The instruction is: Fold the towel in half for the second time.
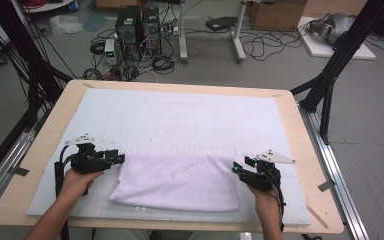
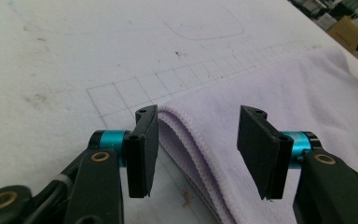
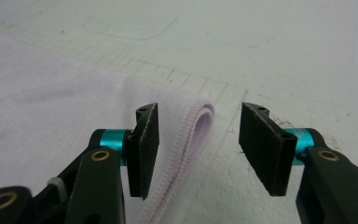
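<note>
Towel (image 1: 176, 181), pale lilac and folded over, lies on the near half of the white mat (image 1: 190, 117) that covers the table (image 1: 55, 120), with its fold along the far edge. From the high view the left gripper (image 1: 116, 158) sits at the towel's far left corner and the right gripper (image 1: 238, 167) at its far right corner, each in one of the person's hands; whether the jaws touch the cloth cannot be told from up there.

The gripper views settle that. Along the left gripper (image 2: 198, 147), the jaws stand apart, and the towel's (image 2: 270, 93) rounded, layered corner lies between them, nearer the left jaw, with no pad pressing on it. Along the right gripper (image 3: 199, 144), the jaws are likewise apart, with the towel's (image 3: 51, 93) looped hem running up between them, close beside the left jaw, and bare mat (image 3: 261, 51) under the right one. Both views also show a faint pencilled grid on the mat beyond the towel.
</note>
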The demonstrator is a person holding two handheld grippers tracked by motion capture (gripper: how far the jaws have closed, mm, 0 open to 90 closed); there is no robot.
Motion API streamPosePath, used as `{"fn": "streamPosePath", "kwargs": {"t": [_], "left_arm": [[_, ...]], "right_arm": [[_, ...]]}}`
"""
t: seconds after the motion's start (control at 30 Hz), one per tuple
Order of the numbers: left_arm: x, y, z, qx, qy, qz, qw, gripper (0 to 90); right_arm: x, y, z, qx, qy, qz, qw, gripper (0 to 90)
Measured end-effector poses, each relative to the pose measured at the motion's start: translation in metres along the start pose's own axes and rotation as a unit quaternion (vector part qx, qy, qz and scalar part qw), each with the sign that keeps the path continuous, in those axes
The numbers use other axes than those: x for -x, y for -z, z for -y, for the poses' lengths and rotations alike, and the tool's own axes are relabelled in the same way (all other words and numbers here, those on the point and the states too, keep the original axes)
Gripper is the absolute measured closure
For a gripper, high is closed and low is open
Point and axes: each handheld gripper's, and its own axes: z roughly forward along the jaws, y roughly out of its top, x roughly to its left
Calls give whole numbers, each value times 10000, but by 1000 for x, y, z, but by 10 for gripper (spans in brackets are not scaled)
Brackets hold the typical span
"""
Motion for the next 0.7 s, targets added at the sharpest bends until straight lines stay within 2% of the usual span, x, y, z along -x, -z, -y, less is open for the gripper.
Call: {"fn": "streamPosePath", "kwargs": {"t": [0.07,0.17,0.23,0.27,0.3,0.33,0.37,0.4,0.43,0.47,0.5,0.57,0.6,0.63,0.7], "left_arm": [[-1,-8,0,11,-24,28,10000,470],[-3,-20,2,-69,-166,-53,9998,432],[-4,-27,-1,-346,-194,-66,9992,441],[-3,-28,-3,-352,-362,-93,9987,446],[-2,-30,-4,-363,-469,-136,9981,489],[-1,-32,-5,-443,-598,-171,9971,591],[0,-33,-6,-446,-705,-208,9963,716],[1,-33,-8,-463,-691,-241,9962,776],[0,-33,-10,-422,-664,-276,9965,793],[-2,-32,-12,-375,-595,-279,9971,802],[-6,-30,-15,-232,-381,-220,9988,804],[-12,-27,-17,2,-169,-176,9997,814],[-15,-26,-17,34,-113,-179,9998,817],[-16,-27,-19,-35,-90,-162,9998,819],[-16,-26,-22,25,-148,-195,9997,820]], "right_arm": [[-1,-9,-3,-78,104,-29,9999,464],[-1,-24,-6,-236,144,-94,9996,442],[1,-34,-7,-424,198,-91,9989,427],[3,-40,-6,-555,216,-71,9982,421],[5,-45,-6,-664,158,-52,9977,430],[8,-49,-5,-757,68,-132,9970,443],[11,-50,-4,-710,-31,-153,9974,518],[13,-49,-6,-728,-55,-276,9970,693],[15,-49,-6,-715,-81,-478,9963,738],[15,-49,-6,-713,-53,-466,9964,807],[15,-48,-6,-692,-9,-479,9965,827],[13,-49,-9,-640,126,-350,9973,840],[13,-49,-9,-591,129,-278,9978,843],[12,-49,-10,-537,141,-219,9982,845],[10,-49,-15,-423,219,-146,9988,846]]}}
